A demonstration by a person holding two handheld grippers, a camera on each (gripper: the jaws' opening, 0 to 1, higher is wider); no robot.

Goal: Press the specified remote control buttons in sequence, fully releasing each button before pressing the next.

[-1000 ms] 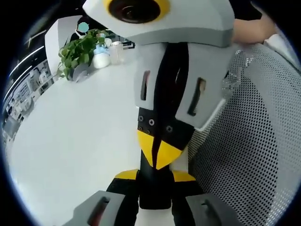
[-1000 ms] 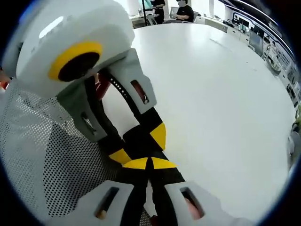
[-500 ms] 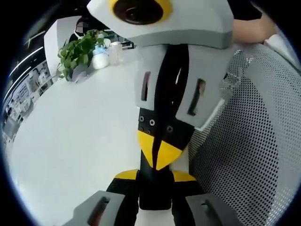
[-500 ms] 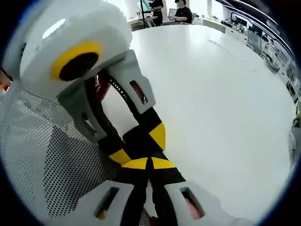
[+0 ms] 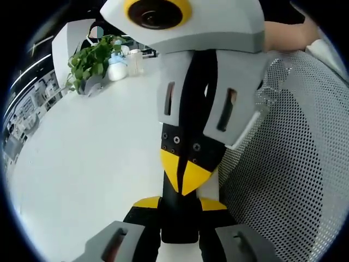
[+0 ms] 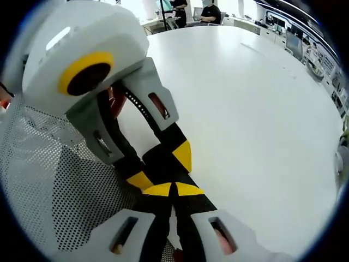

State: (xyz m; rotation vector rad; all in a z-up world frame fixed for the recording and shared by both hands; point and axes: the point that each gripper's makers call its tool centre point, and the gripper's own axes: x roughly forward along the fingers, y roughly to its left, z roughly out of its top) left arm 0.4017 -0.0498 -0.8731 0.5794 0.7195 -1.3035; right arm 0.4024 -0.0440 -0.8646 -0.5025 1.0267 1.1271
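While tip to tip over white table [image 5: 82, 164], left gripper [image 5: 180, 206], right gripper [image 6: 174, 190] both fully closed.

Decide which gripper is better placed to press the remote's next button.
Right, most likely. The right gripper, jaws shut, points its tips at the black remote. The left gripper is clamped on the remote, so it is not free to press.

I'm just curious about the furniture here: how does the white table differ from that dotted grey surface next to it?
The table is smooth, plain white; the dotted surface is greyer and full of small holes. The table lies flat, while the dotted surface looks curved. Both are pale.
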